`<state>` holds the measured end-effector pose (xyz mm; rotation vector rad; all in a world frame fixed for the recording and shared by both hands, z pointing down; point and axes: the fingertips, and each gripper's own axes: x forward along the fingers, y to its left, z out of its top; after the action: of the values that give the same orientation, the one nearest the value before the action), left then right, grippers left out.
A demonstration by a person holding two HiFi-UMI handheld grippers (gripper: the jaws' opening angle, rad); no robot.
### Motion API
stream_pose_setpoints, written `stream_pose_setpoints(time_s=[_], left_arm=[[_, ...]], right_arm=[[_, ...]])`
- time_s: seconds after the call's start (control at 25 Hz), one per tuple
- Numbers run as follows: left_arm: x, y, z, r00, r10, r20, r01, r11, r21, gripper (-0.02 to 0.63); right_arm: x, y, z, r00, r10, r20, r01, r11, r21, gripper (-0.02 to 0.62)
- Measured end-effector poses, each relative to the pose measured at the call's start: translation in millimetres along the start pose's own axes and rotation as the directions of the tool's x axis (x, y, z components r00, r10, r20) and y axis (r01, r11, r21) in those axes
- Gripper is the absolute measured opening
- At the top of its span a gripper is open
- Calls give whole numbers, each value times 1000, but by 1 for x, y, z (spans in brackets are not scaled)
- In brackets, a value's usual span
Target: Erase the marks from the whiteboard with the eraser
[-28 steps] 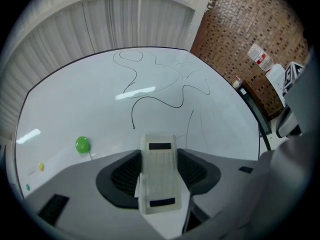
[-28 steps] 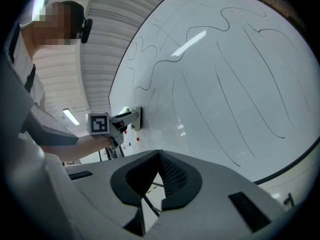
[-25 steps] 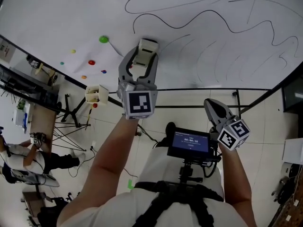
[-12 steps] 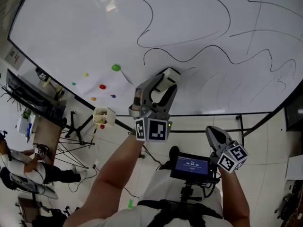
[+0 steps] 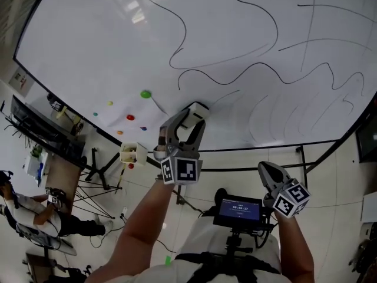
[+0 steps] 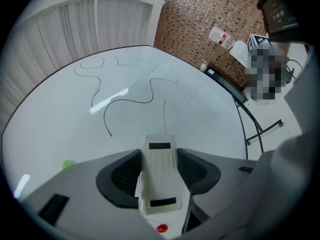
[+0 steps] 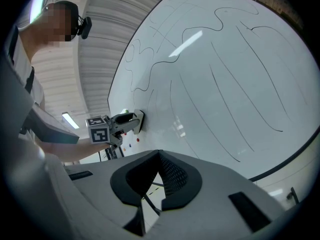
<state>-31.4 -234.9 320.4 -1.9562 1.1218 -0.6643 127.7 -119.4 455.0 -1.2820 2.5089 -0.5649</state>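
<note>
Left gripper (image 5: 188, 122) clamps eraser (image 6: 160, 171) across its long sides; looks light, rigid; right gripper (image 7: 160, 156) closed on nothing.

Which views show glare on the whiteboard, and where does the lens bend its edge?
Head view: lamp glare sits on the whiteboard, upper left. Left gripper view: a bright streak crosses the board beyond the eraser; the fisheye bows the board's edge. Right gripper view: a second streak, the same bowed edge, black corners.
</note>
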Motion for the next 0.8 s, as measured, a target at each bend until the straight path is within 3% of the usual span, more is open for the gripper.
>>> stream_pose_setpoints(time_s=[0.24, 0.64, 0.8], left_arm=[[4, 11, 18, 999, 49, 18, -49, 998, 32, 236], [31, -22, 92, 991, -7, 134, 2, 999, 38, 236], [34, -23, 112, 984, -70, 164, 75, 997, -24, 236]], right_arm=[[-4, 3, -2, 1000, -7, 8, 7, 1000, 0, 18], [-24, -9, -7, 999, -48, 22, 47, 998, 46, 18], [-34, -19, -4, 997, -74, 35, 72, 996, 60, 18]])
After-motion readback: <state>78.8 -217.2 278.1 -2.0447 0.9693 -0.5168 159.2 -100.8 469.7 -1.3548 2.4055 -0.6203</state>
